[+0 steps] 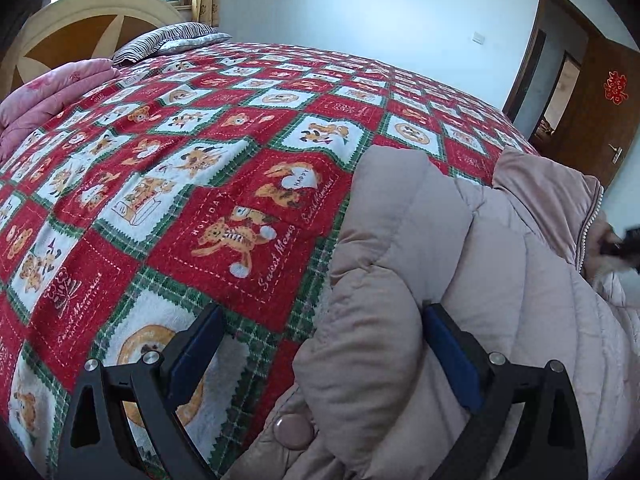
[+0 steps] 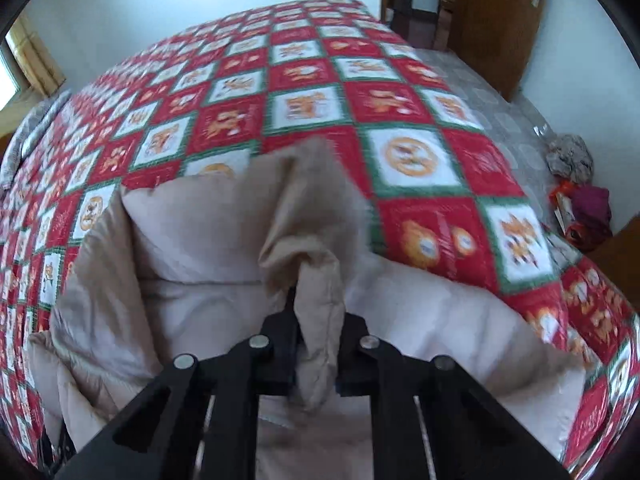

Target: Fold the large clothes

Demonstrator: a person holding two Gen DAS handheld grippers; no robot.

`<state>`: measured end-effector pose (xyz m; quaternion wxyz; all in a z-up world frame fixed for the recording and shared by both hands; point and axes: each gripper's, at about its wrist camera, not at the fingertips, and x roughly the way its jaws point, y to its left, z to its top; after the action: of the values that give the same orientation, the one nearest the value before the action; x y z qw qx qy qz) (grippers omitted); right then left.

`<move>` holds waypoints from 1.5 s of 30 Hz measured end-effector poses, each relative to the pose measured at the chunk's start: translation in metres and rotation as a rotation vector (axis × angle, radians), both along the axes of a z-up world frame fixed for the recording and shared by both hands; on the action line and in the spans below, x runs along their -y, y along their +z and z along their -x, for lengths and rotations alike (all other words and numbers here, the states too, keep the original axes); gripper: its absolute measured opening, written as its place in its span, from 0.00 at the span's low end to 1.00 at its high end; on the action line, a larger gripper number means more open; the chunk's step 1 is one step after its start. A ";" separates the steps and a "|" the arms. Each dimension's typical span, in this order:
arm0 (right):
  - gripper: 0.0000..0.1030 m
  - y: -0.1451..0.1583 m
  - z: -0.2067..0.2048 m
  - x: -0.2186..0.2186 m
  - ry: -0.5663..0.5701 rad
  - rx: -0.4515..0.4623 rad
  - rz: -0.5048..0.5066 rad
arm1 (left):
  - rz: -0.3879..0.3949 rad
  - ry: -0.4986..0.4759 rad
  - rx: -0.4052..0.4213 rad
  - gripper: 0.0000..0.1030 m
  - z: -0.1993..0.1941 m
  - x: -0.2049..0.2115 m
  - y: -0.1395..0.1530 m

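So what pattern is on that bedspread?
Red and white checks with cartoon bears, green plaid borders, on the bedspread; clearest in the left wrist view.

The blanket (image 1: 248,184) reads "HOLIDAY", "HAPPY" and, apparently, "Sweet Memo".

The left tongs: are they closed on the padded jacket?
No, the left tongs stand wide open, one pad over the checked blanket and the other against the jacket.

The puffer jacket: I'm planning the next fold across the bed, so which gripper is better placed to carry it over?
Right. The right gripper is shut on a pinched fold of the jacket. The left gripper is open, with jacket padding between its fingers but nothing clamped.
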<state>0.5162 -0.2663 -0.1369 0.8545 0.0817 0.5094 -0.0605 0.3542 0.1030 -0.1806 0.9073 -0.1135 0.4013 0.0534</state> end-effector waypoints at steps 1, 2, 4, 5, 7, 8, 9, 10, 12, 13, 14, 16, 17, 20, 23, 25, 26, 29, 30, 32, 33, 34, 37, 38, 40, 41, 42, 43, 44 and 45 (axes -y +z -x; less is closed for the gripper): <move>0.13 0.000 0.011 0.006 -0.005 0.006 0.008 | 0.000 0.000 0.000 0.96 0.000 0.000 0.000; 0.13 -0.003 0.023 0.012 -0.012 0.009 0.011 | -0.001 0.000 -0.001 0.96 0.000 0.001 0.000; 0.13 -0.016 0.040 0.024 -0.034 0.003 -0.006 | -0.001 0.000 0.000 0.96 0.000 0.000 0.000; 0.13 -0.022 0.047 0.028 -0.044 0.006 -0.029 | -0.002 0.000 0.000 0.96 0.000 0.001 0.000; 0.13 -0.035 0.064 0.043 -0.088 0.074 -0.134 | -0.002 0.001 0.000 0.96 0.000 0.000 0.000; 0.13 -0.039 0.075 0.051 -0.113 0.144 -0.196 | -0.002 0.002 -0.001 0.96 0.000 0.000 0.000; 0.13 -0.044 0.088 0.058 -0.132 0.221 -0.255 | -0.003 0.000 -0.001 0.96 0.000 0.000 0.000; 0.13 -0.049 0.095 0.061 -0.144 0.270 -0.292 | -0.005 0.000 -0.002 0.96 0.000 0.000 0.000; 0.13 -0.050 0.098 0.064 -0.170 0.303 -0.322 | -0.015 0.001 -0.006 0.96 0.000 0.001 0.000; 0.13 -0.049 0.097 0.063 -0.169 0.301 -0.314 | -0.022 0.000 -0.008 0.96 0.000 0.001 0.001; 0.13 -0.048 0.096 0.061 -0.165 0.299 -0.303 | -0.036 -0.001 -0.009 0.96 0.000 0.003 0.003; 0.13 -0.047 0.096 0.060 -0.162 0.302 -0.299 | -0.082 -0.024 -0.004 0.96 0.001 0.011 0.014; 0.13 -0.047 0.096 0.061 -0.161 0.303 -0.301 | -0.101 -0.055 0.013 0.96 0.002 0.019 0.024; 0.14 -0.046 0.094 0.059 -0.158 0.304 -0.295 | -0.127 -0.146 0.112 0.96 -0.006 0.048 0.069; 0.14 -0.048 0.097 0.058 -0.156 0.309 -0.286 | -0.086 -0.204 0.139 0.96 -0.045 0.080 0.104; 0.15 -0.048 0.098 0.059 -0.156 0.312 -0.290 | -0.081 -0.234 0.088 0.96 -0.083 0.103 0.105; 0.15 -0.048 0.098 0.060 -0.155 0.314 -0.294 | -0.102 -0.242 0.057 0.96 -0.107 0.119 0.099; 0.15 -0.049 0.099 0.061 -0.154 0.317 -0.300 | -0.179 -0.254 -0.003 0.96 -0.143 0.145 0.076; 0.15 -0.049 0.098 0.061 -0.154 0.317 -0.300 | -0.195 -0.252 -0.030 0.85 -0.150 0.152 0.065; 0.15 -0.050 0.099 0.061 -0.154 0.317 -0.300 | -0.184 -0.264 -0.095 0.33 -0.155 0.154 0.046; 0.15 -0.050 0.099 0.061 -0.155 0.318 -0.300 | -0.184 -0.272 -0.119 0.09 -0.150 0.155 0.041; 0.15 -0.050 0.099 0.062 -0.155 0.318 -0.301 | -0.182 -0.273 -0.123 0.09 -0.145 0.152 0.037; 0.15 -0.050 0.099 0.062 -0.154 0.318 -0.302 | -0.189 -0.257 -0.037 0.07 -0.115 0.142 0.046; 0.15 -0.050 0.099 0.062 -0.155 0.318 -0.301 | -0.180 -0.241 -0.026 0.07 -0.107 0.136 0.046; 0.15 -0.050 0.099 0.061 -0.154 0.317 -0.298 | -0.154 -0.172 -0.050 0.09 -0.103 0.122 0.032; 0.15 -0.050 0.099 0.061 -0.155 0.317 -0.297 | -0.108 -0.143 -0.078 0.11 -0.107 0.110 0.015; 0.15 -0.049 0.098 0.060 -0.155 0.316 -0.296 | -0.036 -0.140 -0.079 0.11 -0.108 0.102 0.004; 0.15 -0.049 0.098 0.060 -0.155 0.315 -0.293 | 0.027 -0.127 -0.049 0.11 -0.106 0.094 0.002; 0.15 -0.049 0.098 0.060 -0.155 0.313 -0.290 | 0.061 -0.115 -0.035 0.11 -0.104 0.090 0.001; 0.15 -0.049 0.098 0.059 -0.155 0.311 -0.291 | 0.054 -0.114 -0.029 0.11 -0.104 0.091 0.001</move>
<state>0.4182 -0.3254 -0.1860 0.8948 0.2515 0.3670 -0.0387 0.4578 0.0117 -0.1798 0.8996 -0.1139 0.4216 -0.0074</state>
